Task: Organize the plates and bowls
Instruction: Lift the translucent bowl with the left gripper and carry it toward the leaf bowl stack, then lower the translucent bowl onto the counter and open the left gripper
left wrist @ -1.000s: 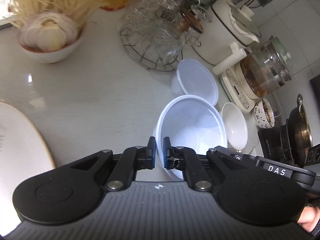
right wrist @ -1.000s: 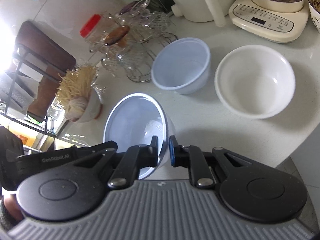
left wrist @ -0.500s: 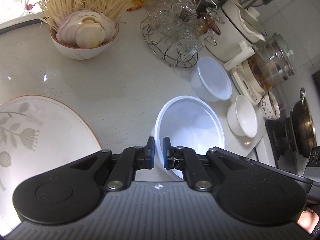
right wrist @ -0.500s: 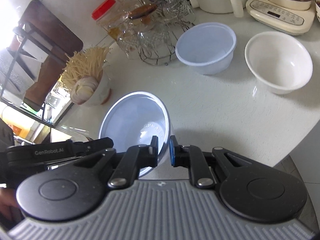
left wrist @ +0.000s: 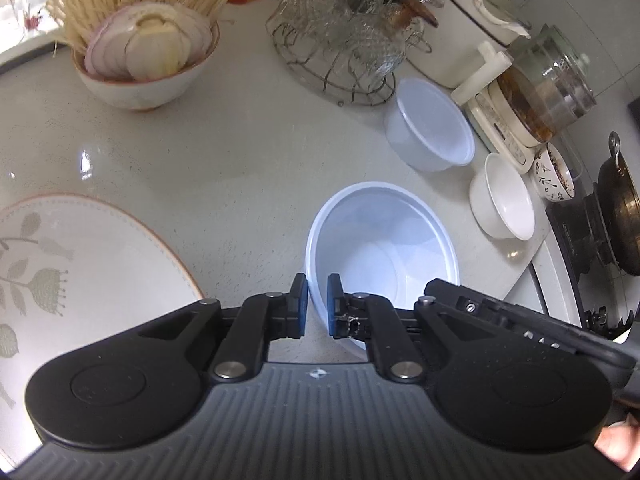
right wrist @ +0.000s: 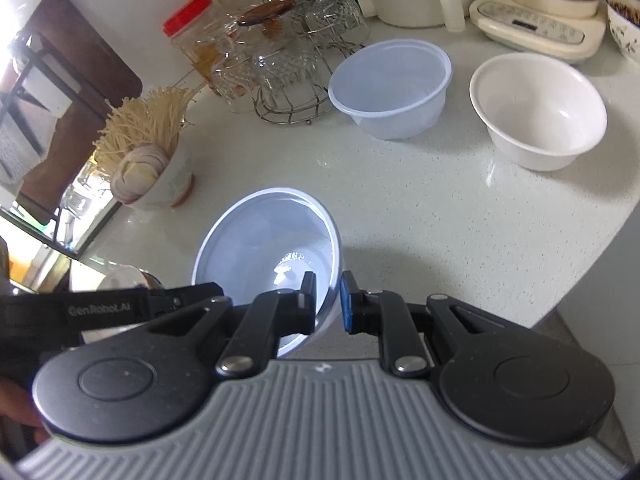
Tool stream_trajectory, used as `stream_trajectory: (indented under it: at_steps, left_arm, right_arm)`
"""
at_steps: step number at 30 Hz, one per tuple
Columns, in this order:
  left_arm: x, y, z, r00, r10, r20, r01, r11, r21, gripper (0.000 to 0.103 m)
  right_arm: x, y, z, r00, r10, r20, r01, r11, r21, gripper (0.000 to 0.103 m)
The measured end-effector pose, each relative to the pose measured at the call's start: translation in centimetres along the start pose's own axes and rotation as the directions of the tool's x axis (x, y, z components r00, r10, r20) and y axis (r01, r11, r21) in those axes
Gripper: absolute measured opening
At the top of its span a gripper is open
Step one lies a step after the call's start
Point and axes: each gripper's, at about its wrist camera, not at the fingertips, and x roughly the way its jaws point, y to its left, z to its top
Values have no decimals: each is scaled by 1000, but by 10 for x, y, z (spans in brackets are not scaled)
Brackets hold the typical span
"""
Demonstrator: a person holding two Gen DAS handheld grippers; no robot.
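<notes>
Both grippers pinch the rim of one translucent plastic bowl point(left wrist: 384, 248), held above the pale counter. My left gripper point(left wrist: 314, 306) is shut on its near left rim. My right gripper point(right wrist: 327, 303) is shut on the opposite rim; the bowl point(right wrist: 268, 248) hangs tilted in that view. A second plastic bowl point(left wrist: 430, 124) point(right wrist: 394, 88) stands by the wire rack. A white ceramic bowl point(left wrist: 504, 196) point(right wrist: 538, 110) stands to its right. A leaf-patterned plate point(left wrist: 68, 272) lies at the left.
A bowl of sliced onion and noodles point(left wrist: 148, 56) point(right wrist: 148, 168) stands at the back left. A wire rack of glassware point(left wrist: 344, 48) point(right wrist: 280, 60), a white cooker point(left wrist: 468, 20), a glass kettle point(left wrist: 540, 96), a small patterned bowl point(left wrist: 554, 176) and a stove pot point(left wrist: 618, 216) line the back and right.
Both grippers have lifted and drawn back with the plastic bowl, away from the second plastic bowl and the white bowl. More of the counter and the plate shows.
</notes>
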Motion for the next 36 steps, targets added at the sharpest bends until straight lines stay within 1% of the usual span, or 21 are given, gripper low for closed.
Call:
stream_trajectory:
  at_steps: [2,5,8,13,18,19,20,21,22,23,24,25,27,30,33,36]
  left_arm:
    - [2,-2,1,1000,6,3,-6,1000,26,10]
    - [8,-3,2,1000,16,-7,-16,998,61,10]
    - [14,3,4,1000,7,-19,-6,999,44,10]
    - [17,3,5,1000,21,-15,-20,998,66,10]
    - [16,5,8,1000,24,-14,-23,998,62,11]
    - [15,7,8,1000,20,-14,-19,998,54,19]
    - [15,9,9,1000,14,-13,-14,999,39,38]
    - [13,10,9,1000,19,-10,-19,1000,24,48]
    - [10,11,10,1000,23,3,-23,1000,21,55]
    - [7,11,11,1000,21,12,-21,999,26,55]
    - [5,11,12,1000,19,14,-19,999,27,55]
    - [3,11,13,1000,18,16,-18,999,26,55]
    - [-3,11,15,999,19,25,-20,999,28,55]
    - [-16,8,17,999,19,45,-21,999,47,55]
    - [-32,0,19,997,18,77,-24,996,88,55]
    - [-47,-9,21,994,-2,108,-10,994,109,55]
  right_arm:
    - [2,0,-2,1000,-16,7,16,1000,3,17]
    - [6,-3,-4,1000,-16,14,15,1000,27,17]
    - [11,-5,-5,1000,-14,14,14,1000,24,17]
    - [14,-2,-7,1000,-18,25,18,1000,13,17]
    - [17,-1,-5,999,-7,31,7,1000,14,17]
    - [17,-1,-4,1000,-5,30,5,1000,15,17]
    - [18,0,-3,1000,-6,28,5,1000,14,17]
    - [18,1,-2,1000,-12,23,12,1000,10,17]
    - [18,2,-1,1000,-22,19,22,1000,3,19]
    - [17,3,0,999,-27,22,27,1000,-1,22]
    - [16,3,1,999,-24,33,24,1000,-1,33]
    - [13,3,2,999,-16,45,16,1000,4,42]
    - [10,4,3,998,-15,54,14,1000,9,48]
    - [2,6,8,998,-24,57,24,1000,4,49]
    - [-12,7,13,996,-38,84,37,999,14,49]
    - [-27,10,17,993,-52,110,51,999,11,49]
